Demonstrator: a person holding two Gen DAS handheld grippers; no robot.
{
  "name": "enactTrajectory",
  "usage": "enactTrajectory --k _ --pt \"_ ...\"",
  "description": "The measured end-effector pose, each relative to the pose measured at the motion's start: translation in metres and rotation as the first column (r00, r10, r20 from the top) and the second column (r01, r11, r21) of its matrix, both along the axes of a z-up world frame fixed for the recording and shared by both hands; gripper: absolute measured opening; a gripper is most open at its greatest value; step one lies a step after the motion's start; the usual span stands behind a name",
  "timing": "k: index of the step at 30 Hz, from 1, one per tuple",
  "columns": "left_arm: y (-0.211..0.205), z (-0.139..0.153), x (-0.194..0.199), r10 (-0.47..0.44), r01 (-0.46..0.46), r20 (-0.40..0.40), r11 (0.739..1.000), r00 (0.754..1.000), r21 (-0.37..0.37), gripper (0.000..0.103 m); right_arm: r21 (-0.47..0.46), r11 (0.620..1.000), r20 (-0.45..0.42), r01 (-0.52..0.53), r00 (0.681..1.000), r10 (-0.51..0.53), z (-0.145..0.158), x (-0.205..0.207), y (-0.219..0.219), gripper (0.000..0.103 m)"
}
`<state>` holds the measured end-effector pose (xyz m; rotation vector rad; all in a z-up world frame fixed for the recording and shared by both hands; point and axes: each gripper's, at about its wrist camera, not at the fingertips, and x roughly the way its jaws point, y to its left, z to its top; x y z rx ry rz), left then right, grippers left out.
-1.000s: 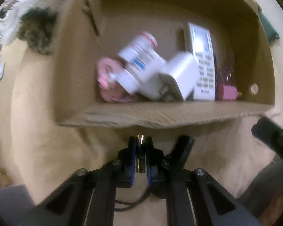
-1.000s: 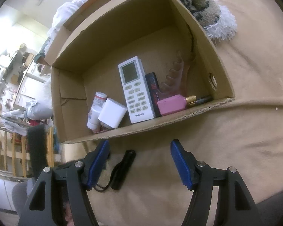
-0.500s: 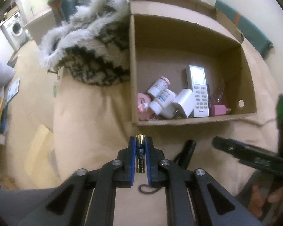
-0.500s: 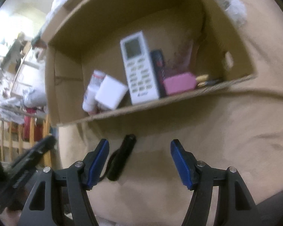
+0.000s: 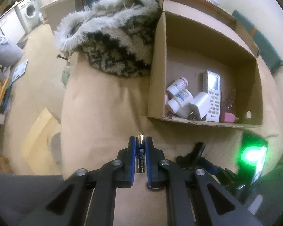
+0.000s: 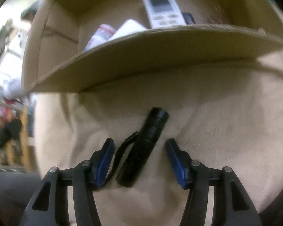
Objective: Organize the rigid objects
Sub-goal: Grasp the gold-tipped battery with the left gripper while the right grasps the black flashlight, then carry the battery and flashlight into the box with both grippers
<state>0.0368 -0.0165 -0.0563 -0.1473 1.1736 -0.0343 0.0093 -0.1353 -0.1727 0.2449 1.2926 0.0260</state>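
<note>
Moved: your right tool (image 6: 140,159) has dropped over the black flashlight (image 6: 144,147), jaws closing, not yet touching.
Left tool (image 5: 140,155): clamped on battery (image 5: 141,153), near the cardboard box (image 5: 156,71).
Next: finish closing, lift flashlight into box.

We see open tan cloth (image 5: 103,113) left of the cardboard box (image 5: 156,79), free for a pass. The box's far half is bare, while its near end is crowded by bottles (image 5: 179,94), a white charger (image 5: 198,105) and a remote (image 5: 213,94). The fuzzy blanket (image 5: 113,43) blocks the far left (piled against the box wall). The box's near wall (image 6: 160,56) rises just beyond the flashlight (image 6: 145,146).
</note>
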Motion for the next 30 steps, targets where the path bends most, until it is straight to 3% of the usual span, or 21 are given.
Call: enactTrajectory --k 1,4,6,7,17,30 --pt "0.0 0.001 0.0 0.0 0.0 0.002 1.0 1.0 -0.001 0.009 -0.052 0.998 0.017 -0.026 1.0 0.027 -0.001 -0.002 0.008 0.059" --pt "-0.001 0.004 0.001 0.004 -0.004 0.012 1.0 1.0 0.0 0.009 -0.178 0.979 0.075 -0.095 0.991 0.109 0.0 -0.008 0.023 0.039" --pt "0.0 0.003 0.002 0.008 -0.008 0.012 1.0 1.0 -0.003 0.009 -0.188 0.977 0.088 -0.097 0.989 0.116 0.002 -0.009 0.021 0.023" --pt "0.0 0.003 0.002 0.01 -0.01 0.011 1.0 1.0 -0.006 0.009 -0.18 0.979 0.089 -0.093 0.99 0.111 0.004 -0.009 0.018 0.02" --pt "-0.002 0.008 0.001 0.009 -0.009 0.03 1.0 0.999 -0.004 0.009 -0.073 0.993 0.199 -0.091 0.974 0.104 0.06 -0.03 -0.019 0.019" --pt "-0.006 0.014 -0.005 0.002 -0.005 0.077 0.999 0.997 0.031 0.009 0.036 0.993 0.438 -0.11 0.895 0.083 0.148 -0.042 -0.066 0.019"
